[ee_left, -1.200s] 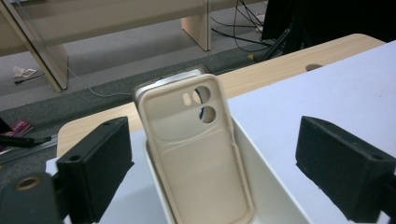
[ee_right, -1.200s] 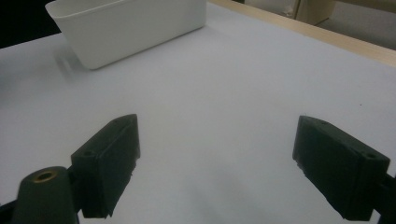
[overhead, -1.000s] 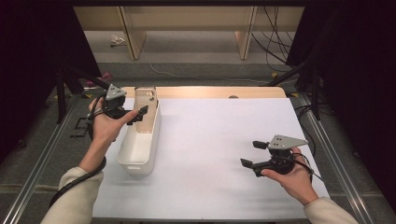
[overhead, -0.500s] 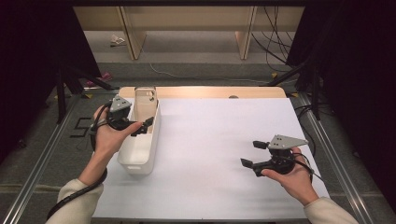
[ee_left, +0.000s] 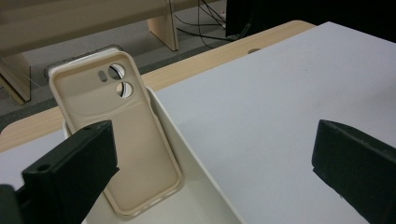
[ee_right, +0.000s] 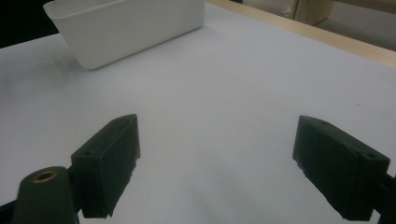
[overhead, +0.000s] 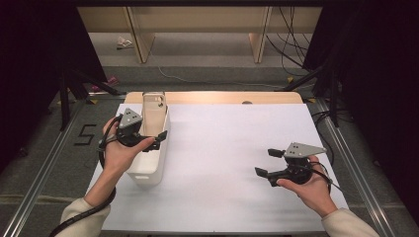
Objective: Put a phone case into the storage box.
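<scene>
While the beige phone case [ee_left: 122, 135] is standing nearly upright at the far end of the white bin [overhead: 148, 158], leaning on its end wall, the left gripper [overhead: 157, 138] is hanging over the bin's middle with its jaws spread wide and holding nothing. Since a second ago it has been drawing back along the bin toward the person, away from the case. The right gripper [overhead: 266, 162] is resting well apart over the white table [overhead: 222, 138], jaws likewise wide and empty, keeping its earlier place.
</scene>
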`<state>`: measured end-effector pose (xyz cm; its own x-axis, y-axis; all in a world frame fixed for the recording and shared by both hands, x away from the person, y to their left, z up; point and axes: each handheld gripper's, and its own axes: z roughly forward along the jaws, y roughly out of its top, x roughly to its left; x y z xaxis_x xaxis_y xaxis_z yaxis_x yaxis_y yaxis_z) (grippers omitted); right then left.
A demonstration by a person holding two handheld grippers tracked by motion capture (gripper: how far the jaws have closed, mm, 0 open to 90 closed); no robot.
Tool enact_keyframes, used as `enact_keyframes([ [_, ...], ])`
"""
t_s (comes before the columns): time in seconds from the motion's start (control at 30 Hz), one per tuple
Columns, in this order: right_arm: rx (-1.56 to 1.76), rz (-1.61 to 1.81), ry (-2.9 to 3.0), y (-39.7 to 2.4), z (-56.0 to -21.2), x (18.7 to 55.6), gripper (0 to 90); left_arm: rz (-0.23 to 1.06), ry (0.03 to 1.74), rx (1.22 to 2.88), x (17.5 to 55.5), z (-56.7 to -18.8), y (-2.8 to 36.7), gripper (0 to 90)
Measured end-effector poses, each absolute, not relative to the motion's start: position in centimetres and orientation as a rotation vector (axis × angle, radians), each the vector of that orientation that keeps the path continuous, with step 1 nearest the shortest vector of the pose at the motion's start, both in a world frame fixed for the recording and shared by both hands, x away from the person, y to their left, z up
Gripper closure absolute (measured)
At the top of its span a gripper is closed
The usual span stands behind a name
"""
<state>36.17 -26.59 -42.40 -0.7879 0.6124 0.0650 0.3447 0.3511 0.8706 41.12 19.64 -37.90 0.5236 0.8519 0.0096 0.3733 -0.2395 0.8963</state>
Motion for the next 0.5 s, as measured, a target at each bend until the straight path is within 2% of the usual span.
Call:
enact_keyframes([
  [0.5, 0.859, 1.410, 2.344, -26.7, -42.4, 36.2, 15.7, 0.574, 0.945, 1.862, 39.0, -38.8, 17.9, 0.0],
])
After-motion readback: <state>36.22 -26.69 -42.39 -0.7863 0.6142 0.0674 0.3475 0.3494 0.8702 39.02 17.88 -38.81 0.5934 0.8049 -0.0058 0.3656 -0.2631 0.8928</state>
